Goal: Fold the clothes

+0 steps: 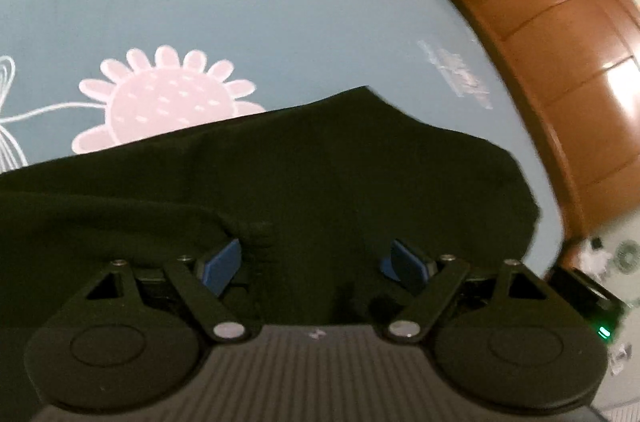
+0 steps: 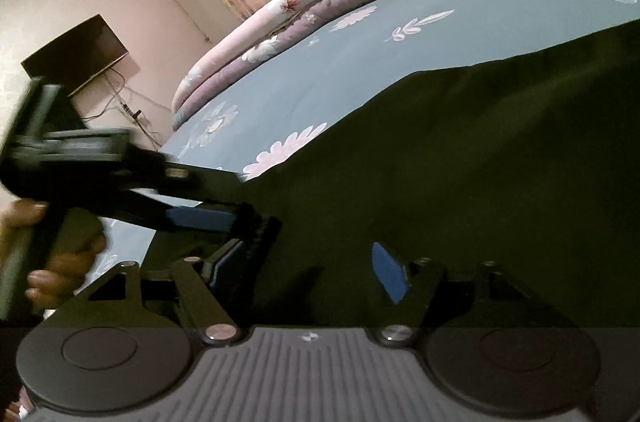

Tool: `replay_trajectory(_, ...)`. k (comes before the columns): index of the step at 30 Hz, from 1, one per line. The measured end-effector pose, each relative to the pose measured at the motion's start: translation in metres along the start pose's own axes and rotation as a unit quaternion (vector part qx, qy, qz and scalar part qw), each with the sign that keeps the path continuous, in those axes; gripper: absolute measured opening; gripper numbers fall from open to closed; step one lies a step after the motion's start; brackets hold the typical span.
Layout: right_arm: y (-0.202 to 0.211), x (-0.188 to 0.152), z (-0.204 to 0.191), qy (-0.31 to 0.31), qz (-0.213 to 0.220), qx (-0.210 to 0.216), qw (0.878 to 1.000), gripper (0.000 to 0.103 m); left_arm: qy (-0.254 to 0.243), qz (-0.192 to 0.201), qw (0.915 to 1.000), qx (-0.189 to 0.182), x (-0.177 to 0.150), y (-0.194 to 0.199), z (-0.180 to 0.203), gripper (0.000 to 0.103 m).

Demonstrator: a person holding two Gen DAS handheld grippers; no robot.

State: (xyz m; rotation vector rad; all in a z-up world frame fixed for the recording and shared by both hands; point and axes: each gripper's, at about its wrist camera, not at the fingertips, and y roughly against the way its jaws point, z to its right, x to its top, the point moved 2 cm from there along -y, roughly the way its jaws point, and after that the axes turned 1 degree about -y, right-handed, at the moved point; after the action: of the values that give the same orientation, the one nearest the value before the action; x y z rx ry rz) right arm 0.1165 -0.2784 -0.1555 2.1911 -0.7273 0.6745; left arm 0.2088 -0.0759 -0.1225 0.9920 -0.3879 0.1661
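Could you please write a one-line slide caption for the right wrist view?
Right gripper open over a dark garment on the floral bedsheet, left gripper alongside.

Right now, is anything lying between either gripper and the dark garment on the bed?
Nothing visible does. The dark garment lies spread on the blue floral bedsheet, directly under the open left gripper and right gripper. In the right wrist view the left gripper sits beside the right one at the cloth's edge, not across its path.
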Motion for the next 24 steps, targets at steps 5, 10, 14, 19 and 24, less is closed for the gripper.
replay_trajectory(5,0.000,0.001,0.002,-0.009,-0.002,0.006,1.000,0.077,0.036,0.005,0.9993,-0.003,0.007,0.001,-0.003,0.083)
replay_trajectory(10,0.000,0.001,0.000,-0.009,-0.002,0.005,1.000,0.078,0.044,0.032,0.9983,-0.020,-0.014,0.035,0.017,0.085)
replay_trajectory(14,0.001,0.002,0.001,-0.026,0.003,0.011,1.000,0.078,0.033,0.055,0.9979,0.013,-0.050,0.051,0.037,0.085)
replay_trajectory(19,0.004,0.005,0.005,-0.052,0.012,0.031,0.998,0.078,0.072,0.015,0.9973,0.004,-0.084,0.023,0.032,0.086)
replay_trajectory(24,0.002,0.008,0.004,-0.062,0.015,0.012,0.998,0.078,0.087,0.039,0.9955,0.000,-0.087,0.036,0.035,0.087)
